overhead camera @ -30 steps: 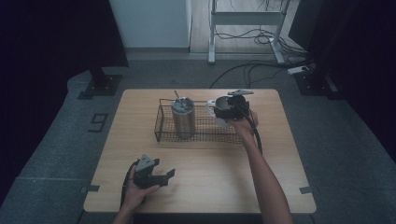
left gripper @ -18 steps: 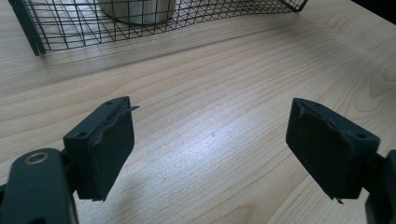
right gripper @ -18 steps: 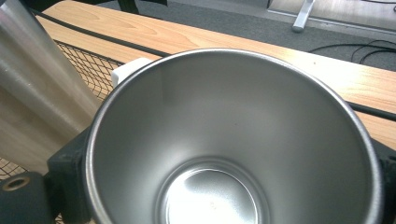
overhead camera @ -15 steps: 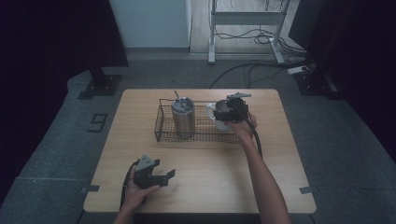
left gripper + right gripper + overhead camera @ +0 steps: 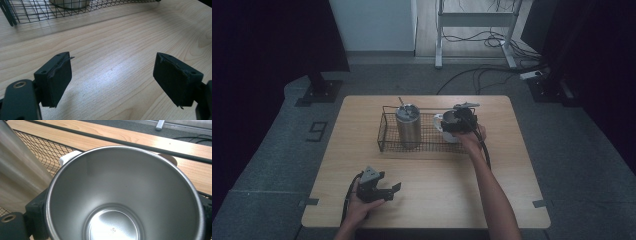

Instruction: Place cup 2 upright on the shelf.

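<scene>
A white mug (image 5: 441,121) with a steel inside (image 5: 120,195) is clamped in my right gripper (image 5: 459,123), low over the right end of the black wire basket (image 5: 384,136). Its white handle (image 5: 67,157) points toward the basket's middle. A tall steel tumbler (image 5: 408,125) stands upright in the basket, just left of the mug (image 5: 17,177). My left gripper (image 5: 390,192) rests near the table's front edge, its jaws apart over bare wood (image 5: 112,75) with nothing between them.
The basket's near wall (image 5: 30,12) crosses the top of the left gripper view. The wooden table (image 5: 512,165) has free room in front of the basket and at the right. A cable trails from each gripper. Dark floor surrounds the table.
My right gripper has sunk a little with the mug toward the basket's right end. The left gripper has not moved.
</scene>
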